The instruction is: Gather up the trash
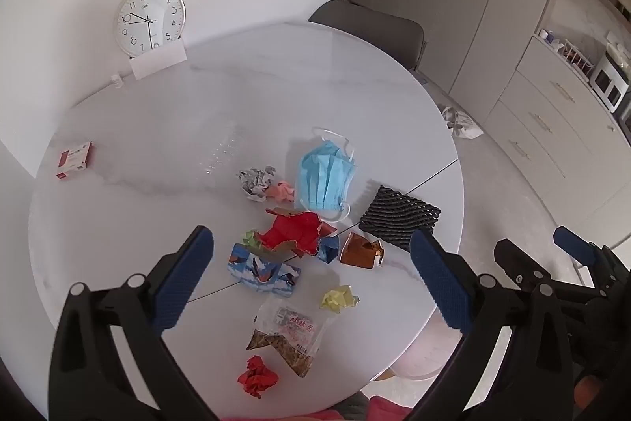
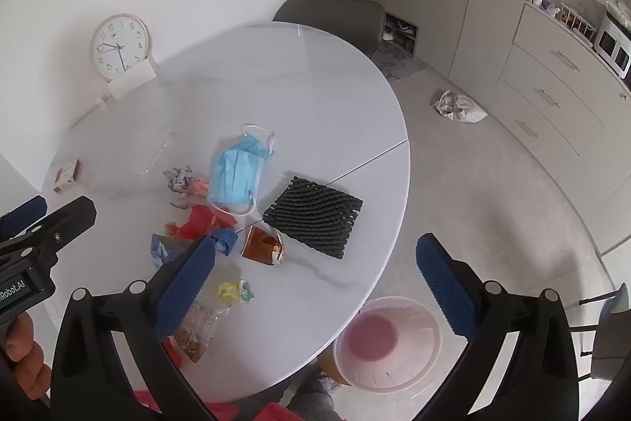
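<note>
Trash lies scattered on a round white table [image 1: 157, 129]: a blue face mask [image 1: 327, 176], a black foam net [image 1: 398, 216], red torn paper [image 1: 294, 231], a brown wrapper [image 1: 361, 251], a yellow paper ball [image 1: 339, 298], a clear snack bag [image 1: 288, 334], a red paper ball [image 1: 256, 377] and a blue printed carton [image 1: 262, 269]. My left gripper [image 1: 311, 279] is open and empty above the pile. My right gripper [image 2: 315, 283] is open and empty above the table's right edge [image 2: 394, 223]. A pink translucent bin [image 2: 388, 342] stands on the floor below that edge.
A clock [image 1: 150, 20] leans on the wall at the table's back. A small red box [image 1: 75, 160] lies at the far left. A grey chair [image 1: 370, 30] stands behind the table. A white bag [image 2: 459, 107] lies on the floor by cabinets.
</note>
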Tool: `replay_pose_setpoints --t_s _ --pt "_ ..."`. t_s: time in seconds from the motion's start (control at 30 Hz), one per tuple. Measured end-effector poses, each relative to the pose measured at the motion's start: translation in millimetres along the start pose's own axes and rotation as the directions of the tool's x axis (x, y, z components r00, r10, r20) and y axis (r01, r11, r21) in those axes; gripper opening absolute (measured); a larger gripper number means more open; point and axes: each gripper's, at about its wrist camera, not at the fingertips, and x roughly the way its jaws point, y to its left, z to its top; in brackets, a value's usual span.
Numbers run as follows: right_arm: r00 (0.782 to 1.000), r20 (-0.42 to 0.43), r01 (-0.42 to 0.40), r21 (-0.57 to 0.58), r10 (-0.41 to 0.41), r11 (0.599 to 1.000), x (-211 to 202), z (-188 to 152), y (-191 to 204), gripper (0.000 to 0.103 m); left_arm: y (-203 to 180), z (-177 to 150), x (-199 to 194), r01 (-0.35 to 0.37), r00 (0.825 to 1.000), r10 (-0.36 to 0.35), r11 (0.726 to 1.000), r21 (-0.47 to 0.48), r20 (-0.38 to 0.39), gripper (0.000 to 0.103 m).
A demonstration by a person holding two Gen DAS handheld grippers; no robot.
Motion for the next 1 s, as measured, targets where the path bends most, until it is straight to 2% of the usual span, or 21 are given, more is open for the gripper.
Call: replay_pose_setpoints --t_s 1.0 --pt "1.000 -0.003 -0.001 -0.002 0.001 1.000 -1.1 1.3 -3.5 0.101 -0.2 -0.1 -6.2 0.005 1.000 -0.005 1.000 0.009 0.019 0.096"
